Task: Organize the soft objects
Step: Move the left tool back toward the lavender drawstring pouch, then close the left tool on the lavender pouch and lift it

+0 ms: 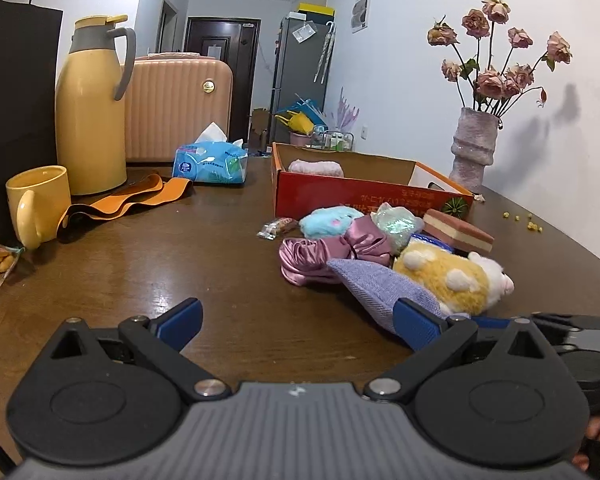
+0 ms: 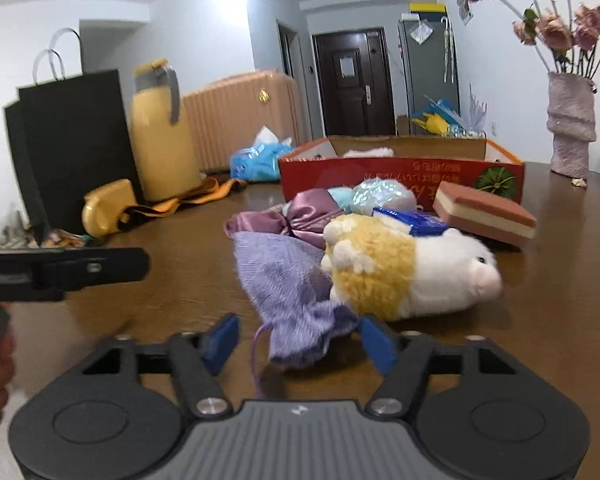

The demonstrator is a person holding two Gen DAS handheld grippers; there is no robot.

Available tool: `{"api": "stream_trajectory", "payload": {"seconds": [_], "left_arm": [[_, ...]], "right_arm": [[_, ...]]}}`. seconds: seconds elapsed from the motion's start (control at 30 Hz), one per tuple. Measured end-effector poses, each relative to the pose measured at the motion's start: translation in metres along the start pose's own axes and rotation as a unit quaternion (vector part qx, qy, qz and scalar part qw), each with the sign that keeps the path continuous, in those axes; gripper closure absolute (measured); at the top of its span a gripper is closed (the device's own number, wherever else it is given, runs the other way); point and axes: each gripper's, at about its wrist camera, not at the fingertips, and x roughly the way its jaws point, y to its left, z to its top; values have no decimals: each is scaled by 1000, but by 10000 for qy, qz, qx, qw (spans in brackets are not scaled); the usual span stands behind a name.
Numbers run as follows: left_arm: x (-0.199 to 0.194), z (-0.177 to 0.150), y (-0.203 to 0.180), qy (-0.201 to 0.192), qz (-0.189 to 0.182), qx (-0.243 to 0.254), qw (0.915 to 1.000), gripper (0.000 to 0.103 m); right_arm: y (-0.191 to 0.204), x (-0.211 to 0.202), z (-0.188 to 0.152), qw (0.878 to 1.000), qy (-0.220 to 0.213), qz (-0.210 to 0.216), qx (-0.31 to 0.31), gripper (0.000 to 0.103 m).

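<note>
Your right gripper (image 2: 296, 344) sits nearest, its blue fingers either side of the lilac pouch (image 2: 288, 280) but not yet pressing it, so nothing is gripped. Your left gripper (image 1: 296, 320) is spread wide over bare table (image 1: 180, 264), holding nothing. Just right of the pouch lies the yellow-and-white plush (image 2: 404, 268), touching it. Behind them sit the purple satin cloth (image 2: 300, 212) and the striped sponge (image 2: 488, 212), with the red box (image 2: 380, 176) farthest

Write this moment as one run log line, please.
right tool: around lavender pouch, no grip | left tool: open, empty | box: pink cloth
</note>
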Motion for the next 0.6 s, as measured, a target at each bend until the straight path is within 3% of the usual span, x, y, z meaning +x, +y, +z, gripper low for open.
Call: {"api": "stream_trajectory", "payload": {"seconds": [0.03,0.17,0.23,0.33,0.43,0.47,0.5,0.6], "left_arm": [[2,0,0,0,5,1,10000,0],[7,-3,3,3,-122,0,9999,0],[9,-5,3,23,-400,-96,9992,0],[16,-7,-1,55,-848,-231,9961,0],[28,-10,-9,364,-1136,-379,9921,9],[31,-12,-12,471,-1257,-447,9899,15],[33,-14,-14,523,-1343,-490,9884,19],[37,-22,-18,656,-1510,-578,9847,34]], "right_arm": [[0,3,-1,10000,33,72,-29,56],[7,-14,-15,9962,97,726,-479,80],[5,-28,-23,9935,199,901,-664,79],[-12,-47,-30,9967,230,557,-537,79],[-30,-63,-29,9994,-34,268,-221,72],[-35,-70,-28,9992,-207,339,-91,60],[-38,-75,-27,9985,-323,446,-1,53],[-44,-77,-23,9965,-533,525,365,51]]}}
